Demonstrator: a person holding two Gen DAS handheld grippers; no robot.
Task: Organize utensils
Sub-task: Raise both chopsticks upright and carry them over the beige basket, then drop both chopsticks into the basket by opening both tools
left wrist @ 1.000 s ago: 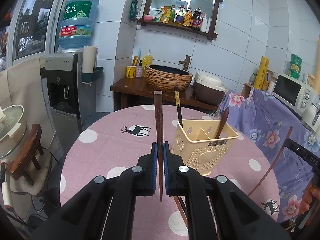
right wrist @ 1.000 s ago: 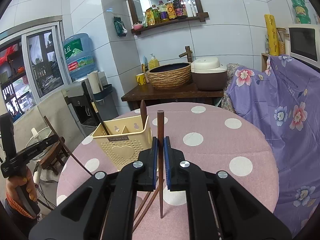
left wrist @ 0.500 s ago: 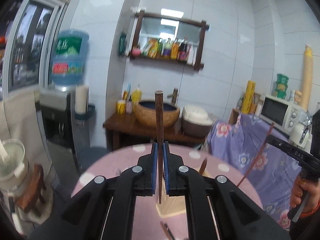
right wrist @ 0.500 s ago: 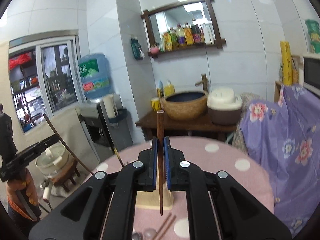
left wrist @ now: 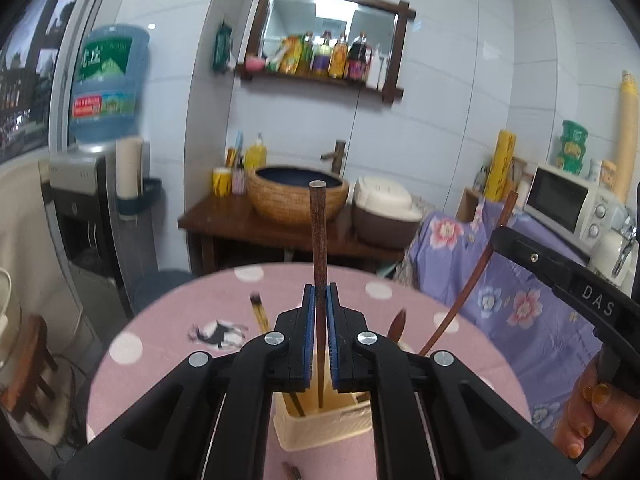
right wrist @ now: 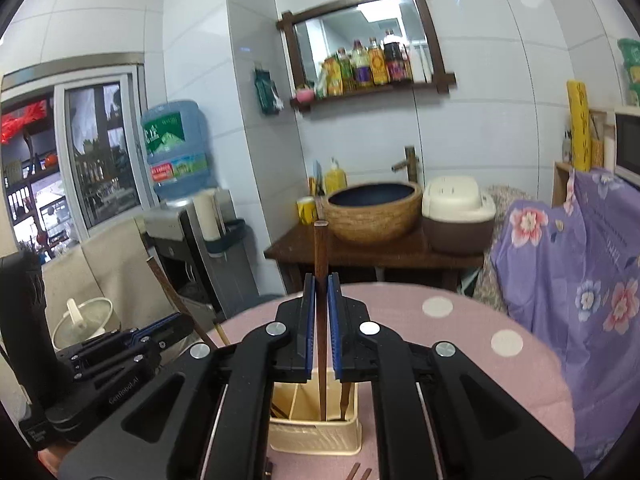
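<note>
A dark wooden chopstick (left wrist: 319, 264) stands upright between the closed blue pads (left wrist: 307, 340) of the left gripper (left wrist: 319, 340), its lower tip hanging just inside the cream plastic utensil caddy (left wrist: 320, 428) directly beneath the jaws. The right gripper (right wrist: 321, 336) is likewise clamped on a second dark chopstick (right wrist: 321, 264), held upright with its tip dipping into the same caddy (right wrist: 316, 436), which sits on a pink polka-dot tablecloth (right wrist: 460, 344).

Both sticks look light, rigid and smooth-finished, so they are likely to slip or swing if pinched too near one end; the mid-shaft grip seen here seems the sensible place to hold them, and they should drop cleanly once the pads part. They are slim, reddish-brown and squared at the top, tapering downward.

Ahead of the left gripper, another chopstick with a banded end (left wrist: 259, 314) and a wooden spoon handle (left wrist: 396, 322) already lean in the caddy. More brown sticks (right wrist: 360, 473) lie on the cloth nearer than the caddy, below the right gripper, apparently awaiting their turn. The caddy seems light enough to tip if a stick snags its wall.
</note>
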